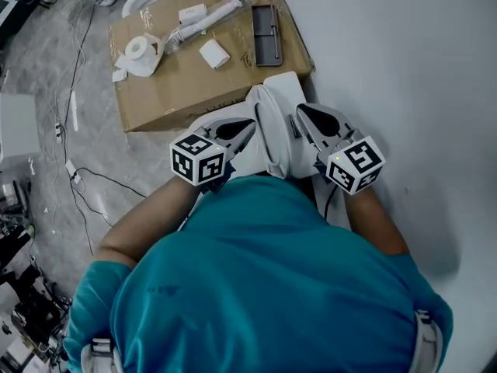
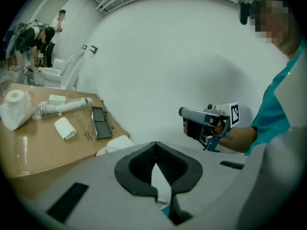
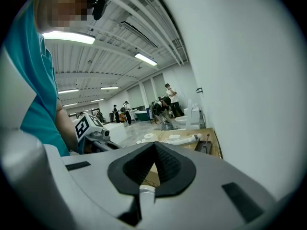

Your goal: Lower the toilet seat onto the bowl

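Note:
In the head view the white toilet seat (image 1: 273,130) stands upright against the tank (image 1: 283,85), seen edge-on from above. The bowl is hidden under the person's teal shirt. My left gripper (image 1: 248,126) sits just left of the seat and my right gripper (image 1: 304,115) just right of it, both level with its top. In the left gripper view my left gripper (image 2: 154,153) is shut, pads together with nothing between them, and a white curved toilet part (image 2: 115,144) shows beyond. The right gripper (image 3: 154,150) also has its pads meeting, empty.
A cardboard box (image 1: 178,84) lies left of the toilet, carrying a paper roll (image 1: 140,49), a wrapped tool (image 1: 210,18) and a black tray (image 1: 266,33). The white wall (image 1: 404,68) is close on the right. Cables (image 1: 78,177) trail over the grey floor. Other people stand far off.

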